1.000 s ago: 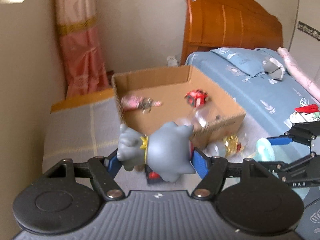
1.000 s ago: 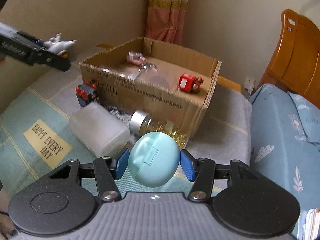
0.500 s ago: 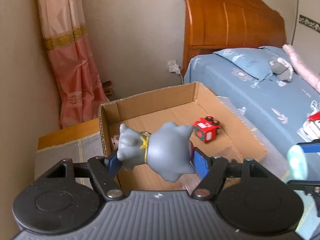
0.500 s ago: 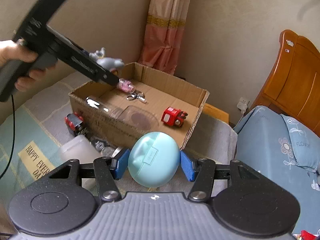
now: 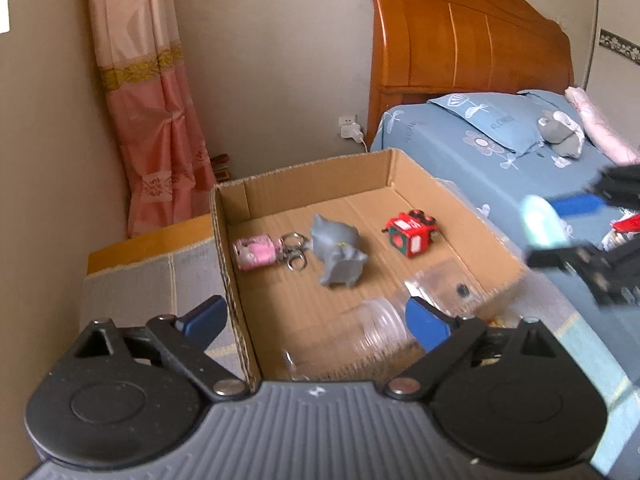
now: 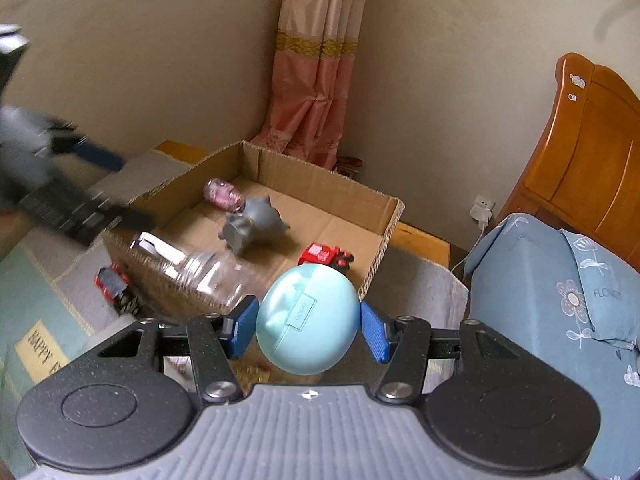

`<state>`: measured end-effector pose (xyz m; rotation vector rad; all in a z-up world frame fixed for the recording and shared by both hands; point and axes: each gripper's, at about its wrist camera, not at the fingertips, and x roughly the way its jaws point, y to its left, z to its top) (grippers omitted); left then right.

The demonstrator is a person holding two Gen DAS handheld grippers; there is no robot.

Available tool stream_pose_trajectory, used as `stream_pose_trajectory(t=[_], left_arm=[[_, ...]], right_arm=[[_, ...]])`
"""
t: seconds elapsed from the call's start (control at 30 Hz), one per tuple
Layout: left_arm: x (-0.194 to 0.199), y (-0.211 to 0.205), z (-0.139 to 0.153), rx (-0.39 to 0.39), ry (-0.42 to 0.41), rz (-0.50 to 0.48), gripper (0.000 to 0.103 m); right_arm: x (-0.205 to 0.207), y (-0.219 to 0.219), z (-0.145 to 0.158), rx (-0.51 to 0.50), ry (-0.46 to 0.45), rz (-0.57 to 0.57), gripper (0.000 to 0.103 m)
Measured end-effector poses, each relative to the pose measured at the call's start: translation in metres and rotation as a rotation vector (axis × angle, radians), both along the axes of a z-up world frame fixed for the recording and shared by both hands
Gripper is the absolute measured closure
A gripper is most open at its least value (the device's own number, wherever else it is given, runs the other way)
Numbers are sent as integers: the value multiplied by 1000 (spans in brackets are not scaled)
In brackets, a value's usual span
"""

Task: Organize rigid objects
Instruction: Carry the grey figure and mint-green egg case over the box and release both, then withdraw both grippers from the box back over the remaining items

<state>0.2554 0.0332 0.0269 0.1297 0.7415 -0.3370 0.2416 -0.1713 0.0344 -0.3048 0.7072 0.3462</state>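
A shallow cardboard box (image 5: 412,178) (image 6: 384,200) sits on the padded surface. In it lie a grey toy animal (image 5: 338,254) (image 6: 252,228), a pink keychain charm (image 5: 256,254) (image 6: 224,194), a red toy car (image 5: 410,234) (image 6: 324,254) and a clear jar (image 5: 372,326) (image 6: 208,270). My left gripper (image 5: 316,318) is open and empty above the box's near edge. My right gripper (image 6: 308,322) is shut on a light blue egg-shaped case (image 6: 306,318), held near the box's right side; it shows blurred in the left wrist view (image 5: 540,220).
A bed with blue bedding (image 5: 500,148) and a wooden headboard (image 5: 460,40) stands to the right. A pink curtain (image 5: 148,100) hangs in the corner. A second red toy (image 6: 112,282) lies outside the box on the mat (image 6: 36,320).
My left gripper moved over the box, opened and let go of the grey toy animal, which now lies in the box. My right gripper rose toward the box with the blue case.
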Motion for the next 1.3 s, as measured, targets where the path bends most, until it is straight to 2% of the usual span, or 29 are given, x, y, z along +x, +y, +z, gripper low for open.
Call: stream_pose_trajectory(t=[0.17, 0.43, 0.73, 0.77, 0.8, 0.83, 0.87, 0.9, 1.07, 1.3], left_arm=[[-19, 6, 2, -16, -1, -13, 7], [-37, 23, 7, -35, -37, 19, 7], [-44, 36, 1, -42, -34, 51, 7], [-44, 37, -1, -42, -30, 54, 7], [-44, 37, -2, -42, -27, 56, 7], [-44, 38, -3, -42, -23, 57, 7], [-45, 38, -4, -44, -21, 57, 7], [-47, 38, -4, -45, -20, 56, 7], [-55, 34, -7, -32, -20, 46, 7], [-76, 31, -12, -42, -43, 32, 1]], right_arm=[[23, 11, 0, -2, 15, 10, 42], [64, 39, 0, -22, 34, 42, 42], [103, 62, -22, -16, 111, 35, 42], [104, 62, -22, -12, 114, 30, 38], [103, 62, -23, -15, 110, 24, 24], [100, 62, -22, -18, 94, 18, 16], [96, 62, -20, -18, 77, 15, 4], [92, 60, -18, -13, 66, 16, 0], [70, 53, -8, -1, 61, 13, 0], [22, 40, -6, -8, 53, -45, 0]])
